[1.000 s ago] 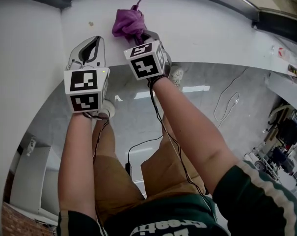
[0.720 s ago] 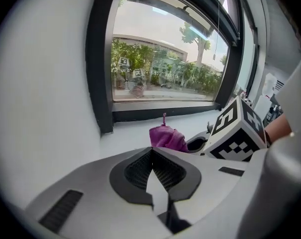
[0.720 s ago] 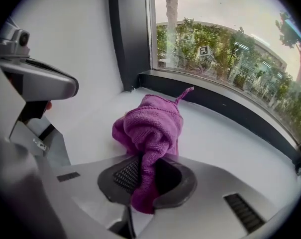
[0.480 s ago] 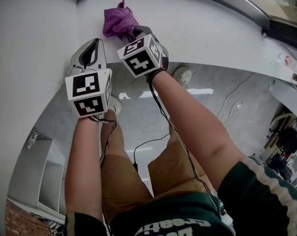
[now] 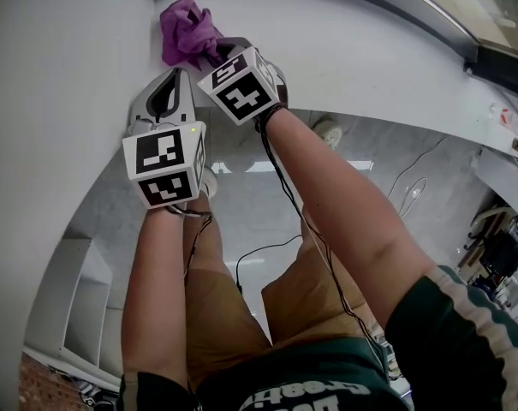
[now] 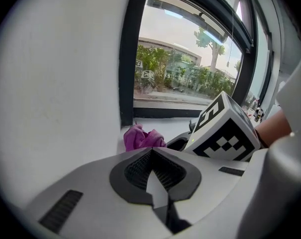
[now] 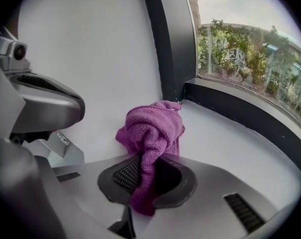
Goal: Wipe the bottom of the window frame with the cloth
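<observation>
A bunched purple cloth lies on the white window sill, pushed into the left corner by the dark frame. My right gripper is shut on the cloth, a fold of it pinched between the jaws. The left gripper hovers just beside and behind it, jaws together and holding nothing. In the left gripper view the cloth shows beyond the jaws, next to the right gripper's marker cube.
A white wall rises close on the left of both grippers. The dark bottom rail of the window runs along the sill's far side. Below the sill lie a grey floor with a white cable and a person's legs.
The right gripper has dragged the cloth leftwards along the sill into the corner. The left gripper has shifted a little to the left with it.
</observation>
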A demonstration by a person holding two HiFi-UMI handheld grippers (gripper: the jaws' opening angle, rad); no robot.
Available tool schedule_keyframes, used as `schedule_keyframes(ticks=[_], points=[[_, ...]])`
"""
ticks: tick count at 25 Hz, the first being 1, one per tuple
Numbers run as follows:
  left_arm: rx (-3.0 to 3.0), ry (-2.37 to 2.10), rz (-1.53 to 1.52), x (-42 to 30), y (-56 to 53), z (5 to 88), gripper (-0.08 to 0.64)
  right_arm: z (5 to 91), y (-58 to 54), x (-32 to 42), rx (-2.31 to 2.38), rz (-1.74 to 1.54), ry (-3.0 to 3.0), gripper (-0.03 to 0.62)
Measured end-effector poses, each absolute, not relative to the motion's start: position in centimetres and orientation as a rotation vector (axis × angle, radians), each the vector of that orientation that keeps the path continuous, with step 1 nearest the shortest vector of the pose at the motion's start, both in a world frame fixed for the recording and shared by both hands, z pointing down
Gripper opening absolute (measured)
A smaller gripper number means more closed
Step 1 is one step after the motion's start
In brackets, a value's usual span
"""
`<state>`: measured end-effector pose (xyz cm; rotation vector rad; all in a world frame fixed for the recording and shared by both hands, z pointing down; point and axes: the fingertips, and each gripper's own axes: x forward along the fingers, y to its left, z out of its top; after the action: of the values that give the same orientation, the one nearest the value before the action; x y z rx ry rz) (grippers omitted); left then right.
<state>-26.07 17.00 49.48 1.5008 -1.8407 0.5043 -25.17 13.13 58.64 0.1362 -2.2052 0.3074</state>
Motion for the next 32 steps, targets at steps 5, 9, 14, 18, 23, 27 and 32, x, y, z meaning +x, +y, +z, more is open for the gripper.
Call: schedule_keyframes(ticks=[5, 9, 14, 18, 23, 27, 32], points=[[1.494, -1.841, 0.501, -26.1, 17.4, 50.0, 0.009, 58.9, 13.9, -26.6, 0.032, 0.353, -2.256, 0.06], [1.5, -1.832, 0.506, -25.8, 17.4, 50.0, 0.009, 58.6, 14.6, -27.3, -0.054, 0.374, -2.295, 0.06], [1.505, -1.827, 0.51, -25.7, 17.3, 49.7, 0.009, 57.3, 15.2, -26.9, -0.09, 0.438, -2.352, 0.06], [1.505, -1.841, 0.512, -26.0, 17.1, 49.0, 0.009, 55.7, 15.1, -26.0, -0.08, 0.525, -2.382, 0.06], [1.504, -1.85, 0.533, -25.6, 17.0, 47.6, 0.009, 51.6, 14.4, -24.6, -0.078, 0.598, -2.448, 0.06], [1.525, -1.871, 0.515, -24.4, 16.4, 44.7, 0.009, 47.4, 12.9, -23.0, -0.059, 0.619, -2.503, 0.06], [1.54, -1.914, 0.465, -22.7, 16.0, 40.0, 0.009, 41.1, 11.6, -20.3, -0.013, 0.595, -2.561, 0.06]])
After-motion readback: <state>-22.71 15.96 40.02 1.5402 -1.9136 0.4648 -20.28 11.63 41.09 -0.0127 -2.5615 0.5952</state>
